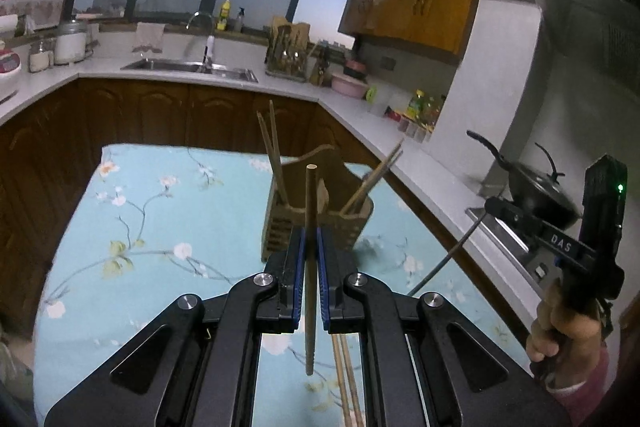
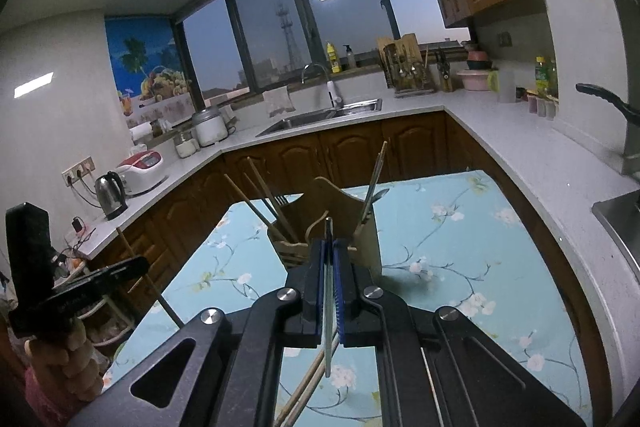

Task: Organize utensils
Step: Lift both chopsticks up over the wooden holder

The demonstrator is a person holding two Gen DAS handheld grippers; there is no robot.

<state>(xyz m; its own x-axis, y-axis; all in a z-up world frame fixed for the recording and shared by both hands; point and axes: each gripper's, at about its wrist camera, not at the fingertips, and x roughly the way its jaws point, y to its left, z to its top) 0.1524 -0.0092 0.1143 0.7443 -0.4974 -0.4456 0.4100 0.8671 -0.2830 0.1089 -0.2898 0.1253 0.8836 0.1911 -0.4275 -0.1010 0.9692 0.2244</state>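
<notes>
A wooden utensil holder (image 1: 280, 227) (image 2: 364, 219) stands on the table with the blue floral cloth (image 1: 132, 227) (image 2: 460, 247). Chopsticks (image 1: 269, 143) (image 2: 256, 183) lean out of its compartments, and a fork's tines show among them in the right wrist view. My left gripper (image 1: 311, 233) is shut on one wooden chopstick (image 1: 310, 187) held upright, above the cloth in front of the holder. My right gripper (image 2: 329, 245) is shut on a thin metal stick (image 2: 328, 347), also upright before the holder. Loose chopsticks (image 1: 346, 379) (image 2: 308, 387) lie on the cloth below.
An L-shaped counter (image 1: 420, 163) (image 2: 532, 155) wraps around the table, with a sink (image 1: 192, 67) (image 2: 320, 115) at the back. A black wok (image 1: 540, 195) sits on the stove to the right. A kettle (image 2: 110, 195) and rice cooker (image 2: 142, 171) stand at the left.
</notes>
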